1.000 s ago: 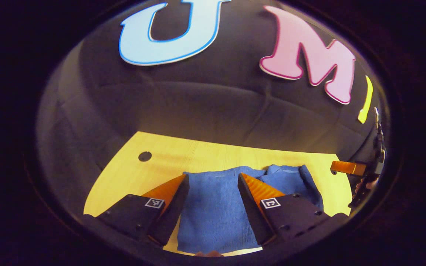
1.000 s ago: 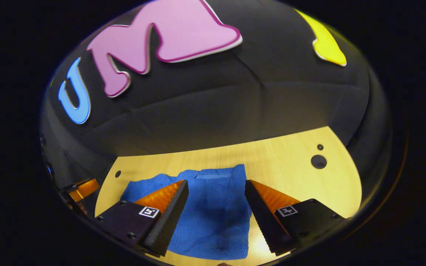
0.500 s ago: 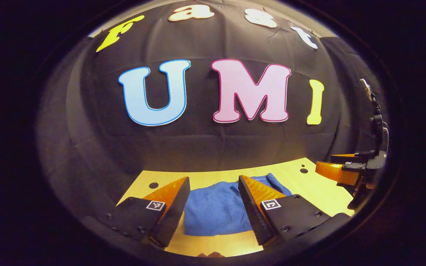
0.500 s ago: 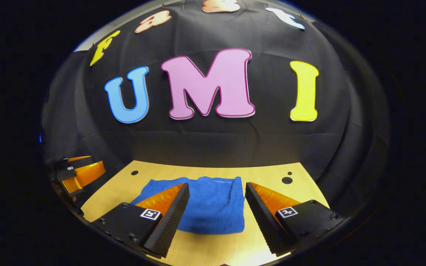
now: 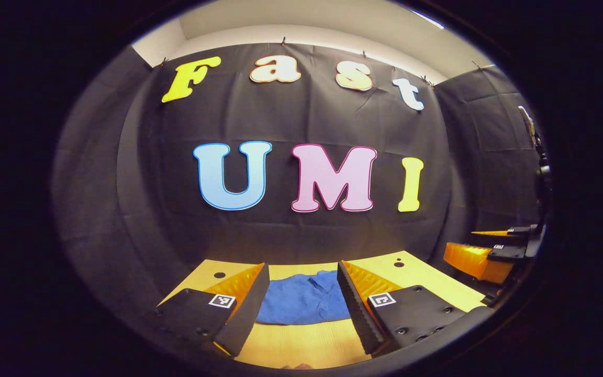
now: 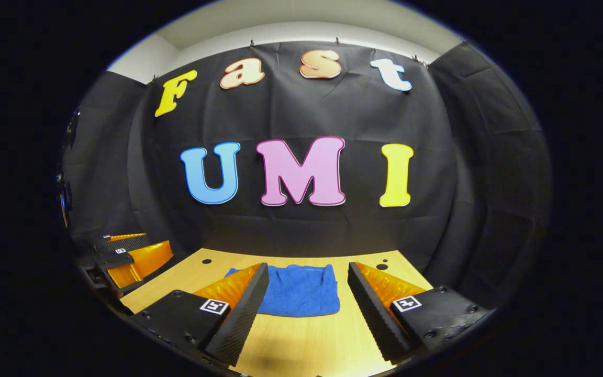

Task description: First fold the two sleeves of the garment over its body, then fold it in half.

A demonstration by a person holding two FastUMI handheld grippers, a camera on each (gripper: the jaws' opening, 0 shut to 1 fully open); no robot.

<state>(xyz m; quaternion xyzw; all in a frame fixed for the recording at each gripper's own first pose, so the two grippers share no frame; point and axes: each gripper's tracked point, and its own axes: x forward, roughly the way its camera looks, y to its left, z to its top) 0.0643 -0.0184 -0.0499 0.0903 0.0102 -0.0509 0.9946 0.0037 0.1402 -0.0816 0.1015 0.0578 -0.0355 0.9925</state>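
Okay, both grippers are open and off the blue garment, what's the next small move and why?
Probably just set both down: the blue garment lies as a compact folded rectangle on the table, and the left gripper and right gripper hold nothing.

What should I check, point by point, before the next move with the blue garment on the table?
1. Left gripper open and holding nothing: ok, its fingers stand apart with a free gap between them.
2. Right gripper open and holding nothing: ok, same state.
3. Both grippers off the blue garment: ok, it lies beyond the fingers in both views, not touched.
4. Garment rests flat on the wooden table as a compact folded bundle: ok.
5. Sleeves tucked over the body: cannot tell, though no sleeve sticks out at either side.
6. Edges of the half fold line up: cannot tell, the bundle is too small in view.
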